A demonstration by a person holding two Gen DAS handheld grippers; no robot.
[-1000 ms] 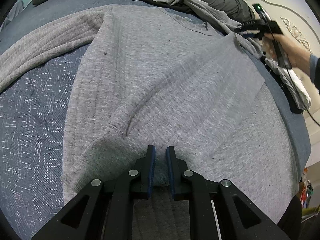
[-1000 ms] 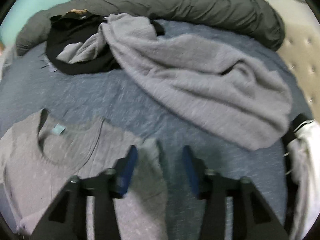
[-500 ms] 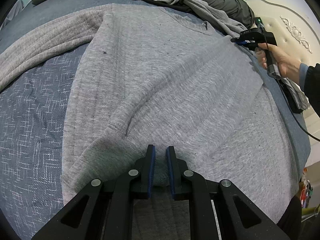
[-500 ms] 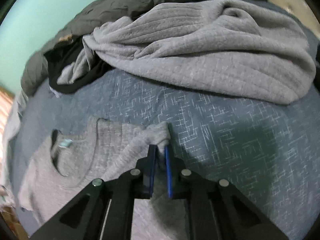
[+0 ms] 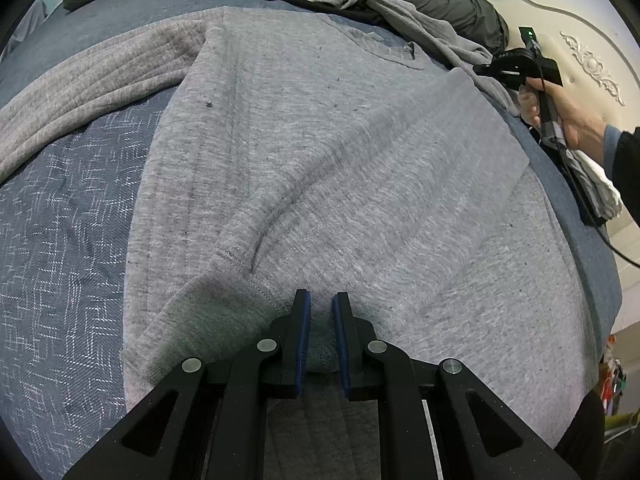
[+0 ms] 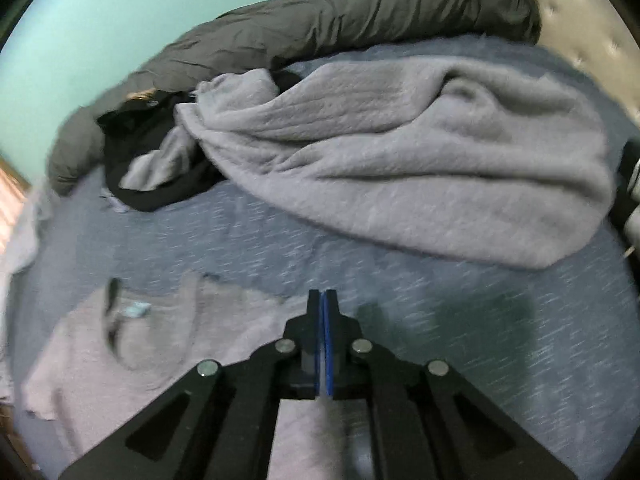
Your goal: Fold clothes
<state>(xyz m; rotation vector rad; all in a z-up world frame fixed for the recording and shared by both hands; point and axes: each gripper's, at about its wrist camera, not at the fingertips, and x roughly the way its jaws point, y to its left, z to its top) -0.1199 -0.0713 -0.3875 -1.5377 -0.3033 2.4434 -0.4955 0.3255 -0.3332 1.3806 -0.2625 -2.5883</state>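
A grey sweatshirt (image 5: 340, 152) lies spread on the blue bedspread (image 5: 68, 240), its right side folded over in a flap. My left gripper (image 5: 320, 312) is shut on its near hem, which bunches between the blue pads. My right gripper (image 6: 323, 300) has its pads pressed together with no cloth showing between them; it hovers over the sweatshirt's shoulder (image 6: 160, 344), near the collar with a pale blue label. In the left wrist view it (image 5: 486, 69) is held in a hand at the far right, just beyond the flap's corner.
A second grey knit garment (image 6: 400, 160) lies heaped beyond, next to a black garment (image 6: 152, 184). A dark rolled duvet (image 6: 320, 24) lines the far edge against a teal wall. A cream headboard (image 5: 588, 60) stands at the right. Dark and white clothes (image 5: 596, 196) lie by it.
The right gripper closed on the sweatshirt's shoulder corner half a second ago; now it has lifted away with its pads together and no cloth showing. The flap lies down. The left gripper has not moved.
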